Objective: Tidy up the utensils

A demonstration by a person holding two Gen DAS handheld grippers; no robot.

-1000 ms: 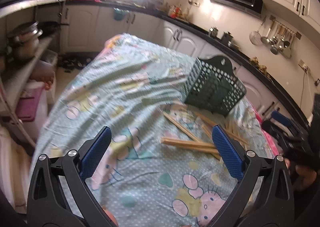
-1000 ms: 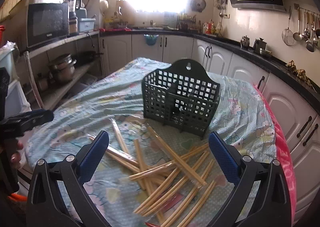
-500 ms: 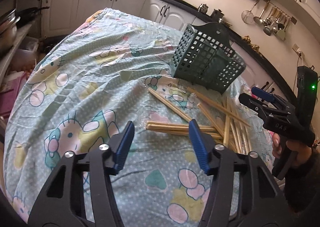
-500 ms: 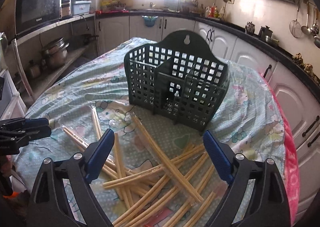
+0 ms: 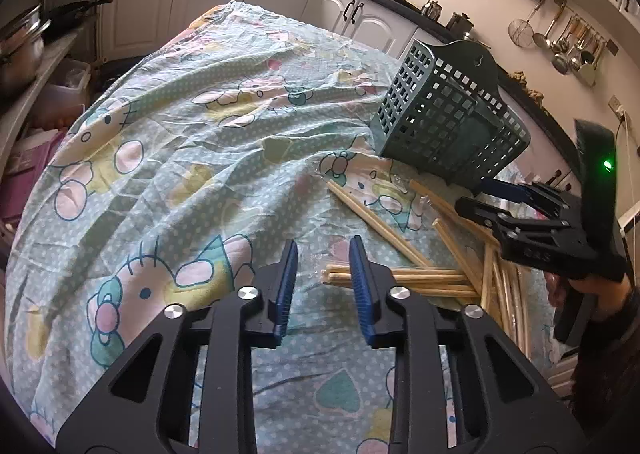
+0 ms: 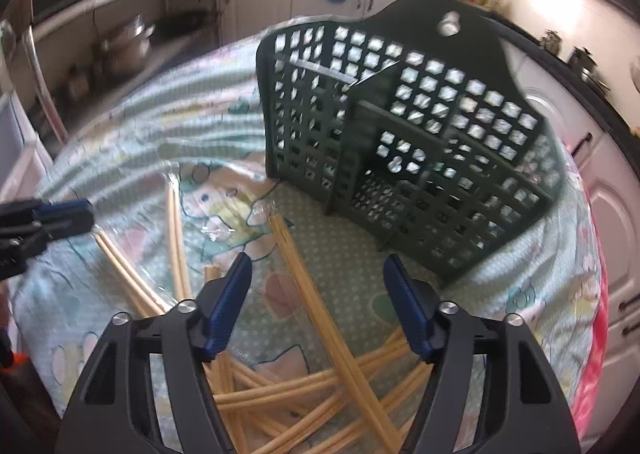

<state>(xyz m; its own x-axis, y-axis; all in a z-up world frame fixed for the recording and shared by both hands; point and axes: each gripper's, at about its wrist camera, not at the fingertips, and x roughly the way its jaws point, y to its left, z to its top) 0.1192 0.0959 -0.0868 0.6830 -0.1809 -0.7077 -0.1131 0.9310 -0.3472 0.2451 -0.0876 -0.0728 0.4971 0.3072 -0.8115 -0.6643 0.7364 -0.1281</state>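
Several pairs of wooden chopsticks [image 5: 400, 278] in clear wrappers lie scattered on the Hello Kitty cloth; they also show in the right wrist view [image 6: 316, 318]. A dark green slotted utensil basket [image 5: 444, 126] stands behind them, and shows in the right wrist view [image 6: 400, 134]. My left gripper [image 5: 323, 250] is open with a narrow gap and empty, its tips just above the near end of one chopstick pair. My right gripper [image 6: 316, 274] is open and empty, above a chopstick pair in front of the basket; it also shows in the left wrist view [image 5: 504, 194].
The table [image 5: 180, 142] is draped in a wrinkled cloth. Kitchen cabinets [image 5: 140, 2] and a dark counter run behind. Pots sit on a shelf [image 5: 24, 42] at the left. Ladles hang on the wall [image 5: 568, 46] at the right.
My left gripper has narrowed its jaws and moved down toward the near chopstick ends. My right gripper has narrowed somewhat and moved forward, closer to the basket and chopsticks.
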